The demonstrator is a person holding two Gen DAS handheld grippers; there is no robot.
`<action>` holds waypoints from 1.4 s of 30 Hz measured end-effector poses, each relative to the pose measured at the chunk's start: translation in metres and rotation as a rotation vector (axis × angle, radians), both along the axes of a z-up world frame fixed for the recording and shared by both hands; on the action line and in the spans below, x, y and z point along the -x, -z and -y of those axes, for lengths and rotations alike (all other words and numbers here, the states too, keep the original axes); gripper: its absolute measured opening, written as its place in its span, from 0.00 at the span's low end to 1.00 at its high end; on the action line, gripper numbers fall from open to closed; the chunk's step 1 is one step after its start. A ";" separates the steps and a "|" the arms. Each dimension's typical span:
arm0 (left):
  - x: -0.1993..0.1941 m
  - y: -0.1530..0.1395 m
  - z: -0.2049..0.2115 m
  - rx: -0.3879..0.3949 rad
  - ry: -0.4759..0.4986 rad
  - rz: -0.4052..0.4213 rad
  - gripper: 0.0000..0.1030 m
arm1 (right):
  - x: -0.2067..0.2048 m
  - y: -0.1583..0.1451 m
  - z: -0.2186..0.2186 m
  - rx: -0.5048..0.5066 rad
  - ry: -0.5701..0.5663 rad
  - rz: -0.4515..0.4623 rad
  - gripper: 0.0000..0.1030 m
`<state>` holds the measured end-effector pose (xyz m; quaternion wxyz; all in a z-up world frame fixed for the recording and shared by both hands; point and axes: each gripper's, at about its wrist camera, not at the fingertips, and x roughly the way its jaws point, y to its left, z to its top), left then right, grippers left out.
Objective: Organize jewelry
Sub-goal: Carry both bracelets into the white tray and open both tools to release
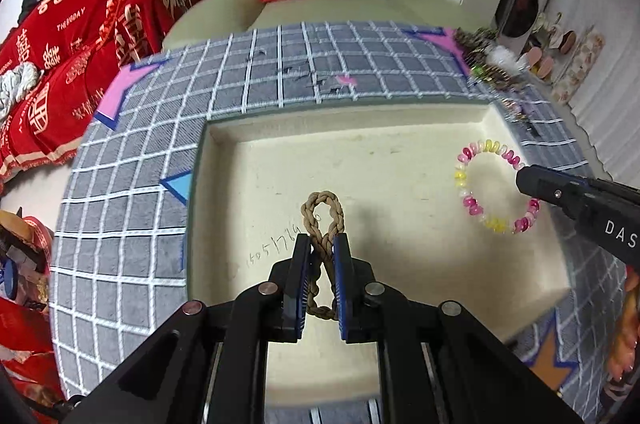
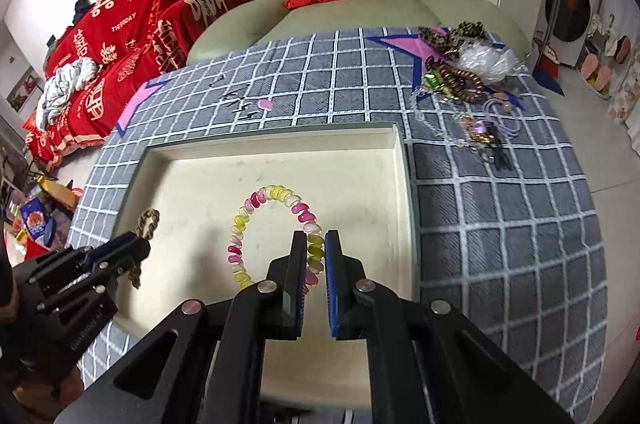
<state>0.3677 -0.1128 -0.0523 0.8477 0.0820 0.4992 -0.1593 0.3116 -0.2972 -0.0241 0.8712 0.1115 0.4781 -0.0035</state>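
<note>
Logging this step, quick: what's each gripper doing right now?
Left gripper: shut on the braided rope loop.
Right gripper: shut on the beaded bracelet.

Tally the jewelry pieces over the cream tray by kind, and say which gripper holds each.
Braided tan rope loop: 1, held in the left gripper
Pink, yellow and white beaded bracelet: 1, held in the right gripper
Total over the shallow cream tray: 2
The tangled jewelry pile on the grey checked cloth is too jumbled to count.
</note>
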 end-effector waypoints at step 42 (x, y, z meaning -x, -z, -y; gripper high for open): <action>0.039 -0.021 -0.002 -0.076 -0.045 0.135 1.00 | 0.032 -0.014 0.013 -0.046 0.052 0.022 0.79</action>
